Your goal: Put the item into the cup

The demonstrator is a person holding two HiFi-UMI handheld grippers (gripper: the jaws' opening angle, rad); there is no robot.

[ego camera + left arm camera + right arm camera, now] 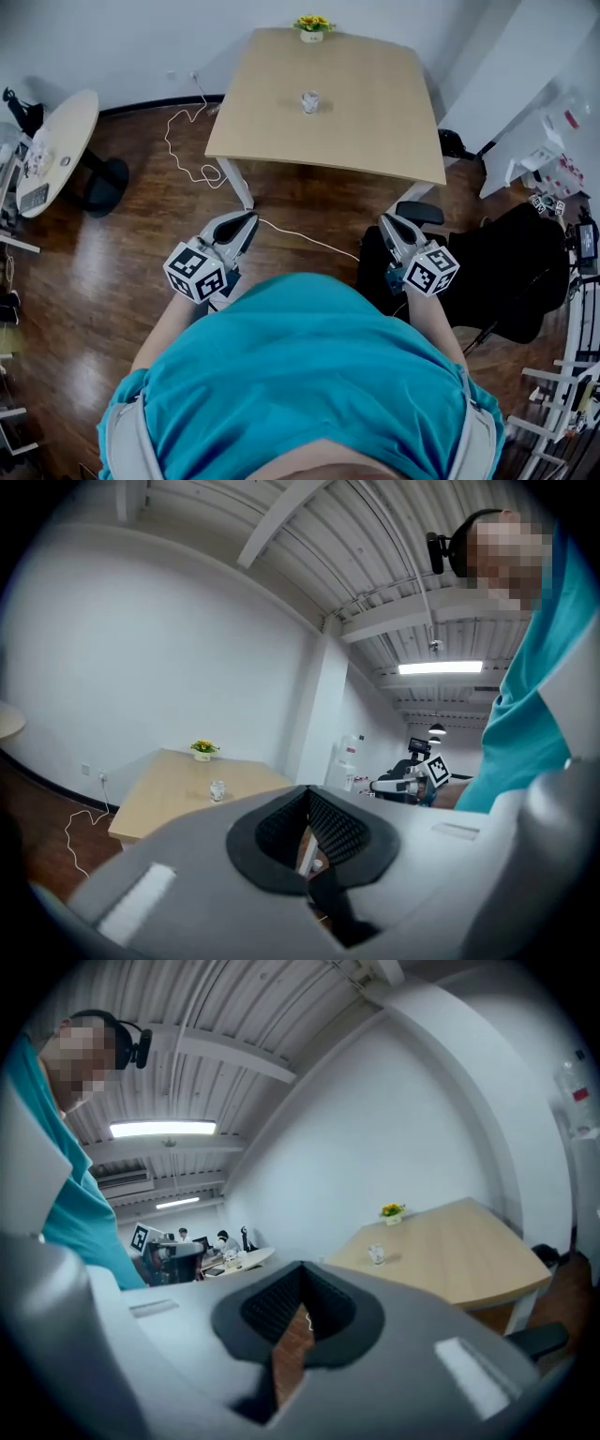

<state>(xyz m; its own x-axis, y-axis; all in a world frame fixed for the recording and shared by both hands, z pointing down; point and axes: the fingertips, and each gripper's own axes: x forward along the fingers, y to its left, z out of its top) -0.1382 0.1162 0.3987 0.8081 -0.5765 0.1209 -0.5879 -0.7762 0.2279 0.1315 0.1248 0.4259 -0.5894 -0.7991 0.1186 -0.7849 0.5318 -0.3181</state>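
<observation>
The left gripper (246, 221) and right gripper (388, 223) sit at the person's waist, fingers together on nothing — the small glass cup (309, 101) stands on the counter (384, 131) at twelve o'clock, well apart, neither gripper nearer.

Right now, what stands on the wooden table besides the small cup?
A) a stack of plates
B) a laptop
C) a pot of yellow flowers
C: the pot of yellow flowers stands at the far edge of the table, beyond the cup.
</observation>
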